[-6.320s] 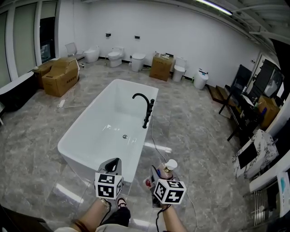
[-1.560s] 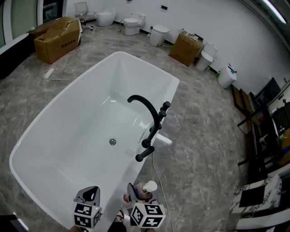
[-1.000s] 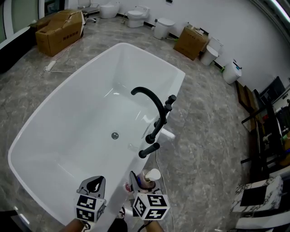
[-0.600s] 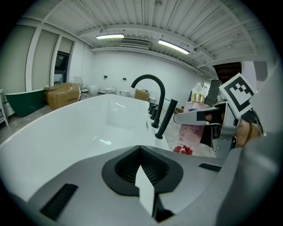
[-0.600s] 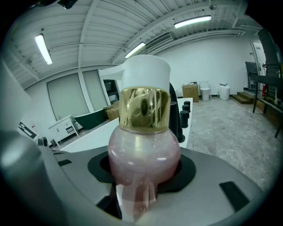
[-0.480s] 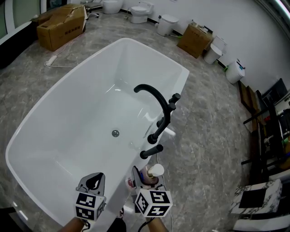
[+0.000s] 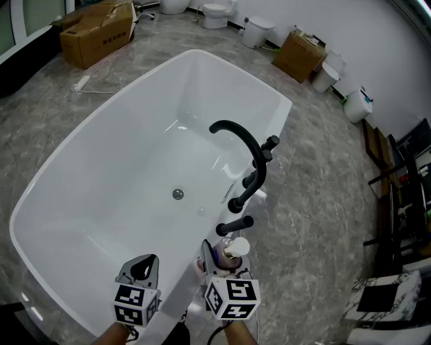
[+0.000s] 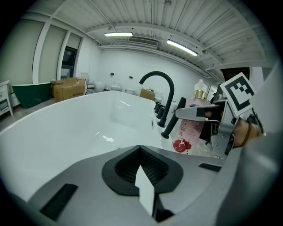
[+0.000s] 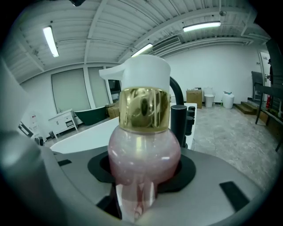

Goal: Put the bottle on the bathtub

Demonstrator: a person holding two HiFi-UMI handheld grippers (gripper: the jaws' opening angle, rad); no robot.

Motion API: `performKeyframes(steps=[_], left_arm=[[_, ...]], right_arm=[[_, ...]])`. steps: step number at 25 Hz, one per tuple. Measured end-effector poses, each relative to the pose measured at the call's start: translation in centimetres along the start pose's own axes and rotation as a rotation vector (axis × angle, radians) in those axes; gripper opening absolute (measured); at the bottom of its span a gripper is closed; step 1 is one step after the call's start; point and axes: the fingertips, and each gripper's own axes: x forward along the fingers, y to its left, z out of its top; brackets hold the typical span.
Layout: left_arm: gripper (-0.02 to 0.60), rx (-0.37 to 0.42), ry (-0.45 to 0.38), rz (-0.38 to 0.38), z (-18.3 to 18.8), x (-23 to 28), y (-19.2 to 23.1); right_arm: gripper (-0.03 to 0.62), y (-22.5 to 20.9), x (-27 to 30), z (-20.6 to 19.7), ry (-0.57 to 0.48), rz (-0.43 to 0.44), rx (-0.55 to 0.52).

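A freestanding white bathtub (image 7: 101, 168) with a black faucet (image 7: 246, 145) is sitting mid-floor on grey marble-look tiles (image 7: 323, 202) in what is looking like a bathroom-fixtures showroom. Toilets (image 7: 217, 12) are lining the white wall, cardboard boxes (image 7: 97, 30) are standing nearby, and a dark green tub (image 8: 26, 92) is waiting under strip lights (image 8: 118, 34).

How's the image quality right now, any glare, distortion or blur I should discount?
Head view: sharp, wide-lens bowing of the bathtub, ceiling-light streaks glaring on its inner wall. Left gripper view: strong fisheye, dark corners, bottle clear. Right gripper view: bottle looms close, slightly soft, gold collar throwing reflections.
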Motion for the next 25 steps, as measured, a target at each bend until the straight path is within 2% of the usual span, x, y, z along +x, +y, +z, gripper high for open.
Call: performKeyframes(steps=[10,25], left_arm=[[0.002,-0.025,0.01,0.032,-1.0,0.3,1.8],[0.003,-0.032,0.038,0.032,-2.7,0.0,2.0]], right_arm=[[0.224,-0.4,1.0,0.3,-0.026,-0.01,-0.034],[0.225,0.6,0.4,-0.1,-0.079,0.006,-0.114]])
